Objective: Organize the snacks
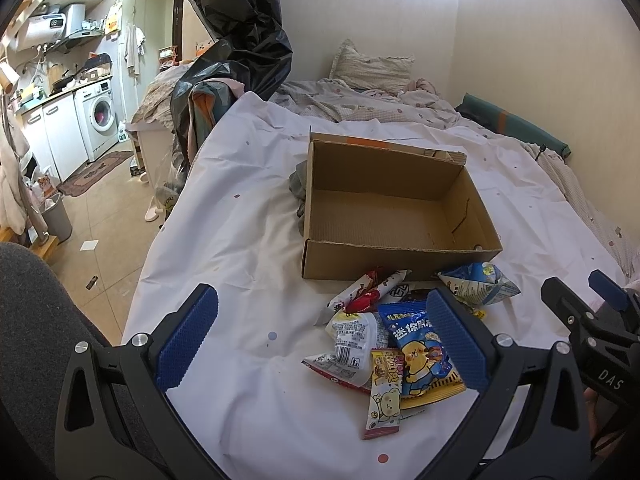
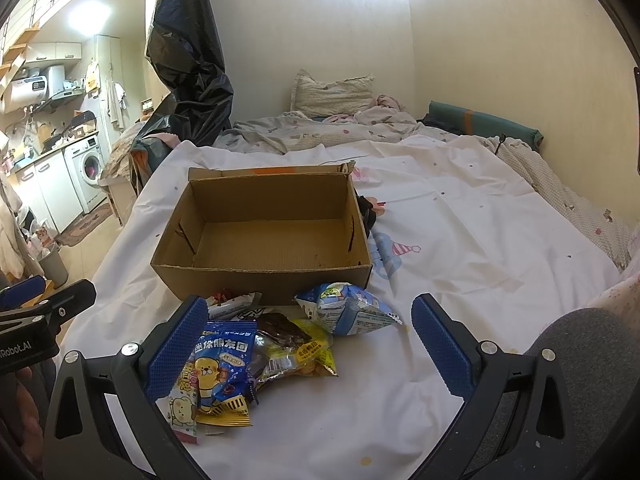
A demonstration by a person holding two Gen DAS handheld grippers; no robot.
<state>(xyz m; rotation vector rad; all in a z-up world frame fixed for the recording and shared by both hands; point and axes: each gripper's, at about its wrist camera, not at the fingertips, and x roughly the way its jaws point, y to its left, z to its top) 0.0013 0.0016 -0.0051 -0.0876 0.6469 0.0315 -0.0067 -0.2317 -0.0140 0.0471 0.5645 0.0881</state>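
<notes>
small studio home, bed [image 1: 360,128] with white sheet [image 1: 248,208] and pillow [image 1: 372,70], kitchenette seen at left with washing machine [image 1: 98,120], white cabinets [image 1: 56,136], water heater [image 1: 50,24], tiled floor [image 1: 108,220]

Box [image 1: 394,216]: matt brown corrugated cardboard. Snack packets [image 2: 224,364]: glossy crinkled plastic film. Bedsheet [image 1: 248,208]: white cloth, creased. Gripper pads [image 1: 186,338]: blue, dimpled; arms matt black plastic.

Each black hand-held gripper [image 1: 320,336] has blue textured pads [image 2: 438,344], silver screws.
</notes>
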